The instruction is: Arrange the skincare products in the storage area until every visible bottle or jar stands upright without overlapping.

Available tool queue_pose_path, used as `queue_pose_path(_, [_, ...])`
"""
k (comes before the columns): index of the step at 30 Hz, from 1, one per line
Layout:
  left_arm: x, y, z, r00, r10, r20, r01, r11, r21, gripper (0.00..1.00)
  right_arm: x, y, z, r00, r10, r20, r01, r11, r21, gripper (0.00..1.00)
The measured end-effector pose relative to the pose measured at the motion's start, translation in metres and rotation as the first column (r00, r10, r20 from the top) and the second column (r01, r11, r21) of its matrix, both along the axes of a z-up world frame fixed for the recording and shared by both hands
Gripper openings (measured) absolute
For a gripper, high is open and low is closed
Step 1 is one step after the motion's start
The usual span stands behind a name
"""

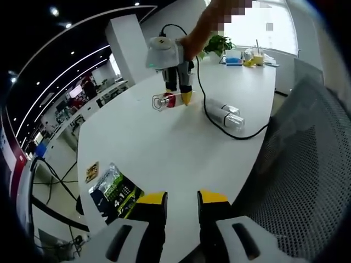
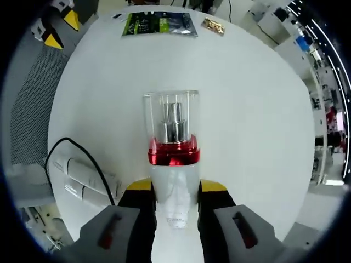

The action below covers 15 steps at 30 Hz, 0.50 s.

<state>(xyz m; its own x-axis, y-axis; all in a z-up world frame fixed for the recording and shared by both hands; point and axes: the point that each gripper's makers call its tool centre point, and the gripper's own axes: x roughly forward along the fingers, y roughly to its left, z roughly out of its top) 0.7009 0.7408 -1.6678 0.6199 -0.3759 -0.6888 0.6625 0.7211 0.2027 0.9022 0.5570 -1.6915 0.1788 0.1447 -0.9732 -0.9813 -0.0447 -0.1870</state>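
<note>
Between the right gripper (image 2: 174,192)'s clamped jaws lies a white bottle (image 2: 173,164) with red collar and clear cap; beside it, two clear bottles (image 2: 82,178) under a black cable (image 2: 82,150); left gripper (image 1: 182,200) unclenched, empty, a glossy green packet (image 1: 115,192) alongside

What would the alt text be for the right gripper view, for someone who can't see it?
The right gripper clamps a white bottle with a red collar and clear cap, lying along its jaws over a round white table. More clear-capped bottles lie on their sides beside a black cable; a green packet rests at the far edge.
</note>
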Motion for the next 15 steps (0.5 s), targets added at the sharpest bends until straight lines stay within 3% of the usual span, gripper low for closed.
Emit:
queue_pose_path(8, [0.001, 0.0, 0.002, 1.0, 0.004, 0.015, -0.004, 1.0, -0.003, 0.22, -0.003, 0.008, 0.019, 0.996, -0.078, 0.048, 0.074, 0.994, 0.085, 0.24])
queue_pose_path(13, [0.003, 0.001, 0.005, 1.0, 0.006, 0.028, -0.006, 1.0, -0.005, 0.22, 0.007, 0.013, 0.046, 0.973, -0.159, 0.167, 0.13, 0.976, 0.176, 0.24])
queue_pose_path(15, [0.003, 0.001, 0.006, 0.999, 0.007, 0.031, -0.007, 1.0, -0.007, 0.22, 0.005, 0.018, 0.059, 0.961, -0.21, 0.183, 0.169, 0.962, 0.215, 0.24])
